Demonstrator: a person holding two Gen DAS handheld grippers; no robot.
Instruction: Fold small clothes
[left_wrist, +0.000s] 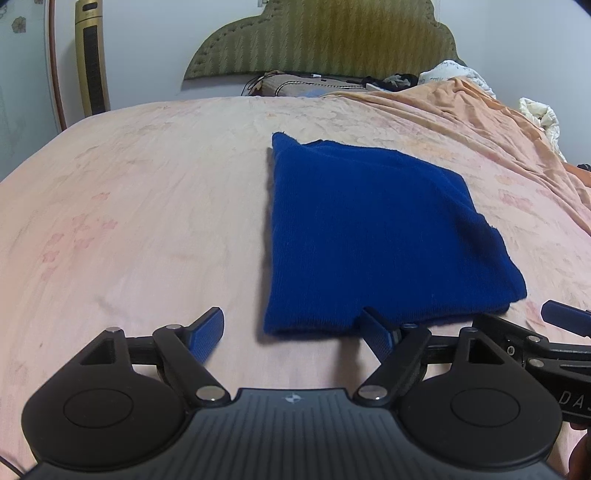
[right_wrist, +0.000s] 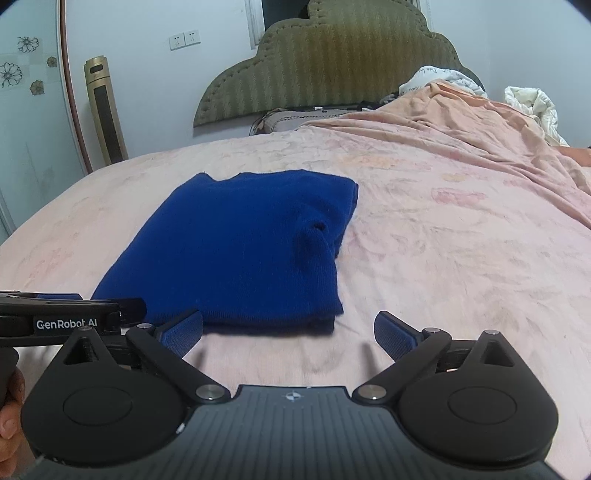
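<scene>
A deep blue knit garment (left_wrist: 369, 229) lies folded into a flat, roughly square stack on the pink bedsheet (left_wrist: 147, 206), short of the headboard (left_wrist: 325, 37).

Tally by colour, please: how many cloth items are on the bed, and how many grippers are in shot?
Blue cloth: 1, the folded garment
Peach cloth: 1, the blanket
White cloth: 1, the quilt
Grippers: 2, left gripper and right gripper
Total: 5

Home bedroom: bed (right_wrist: 424, 240), padded headboard (right_wrist: 332, 74).
</scene>
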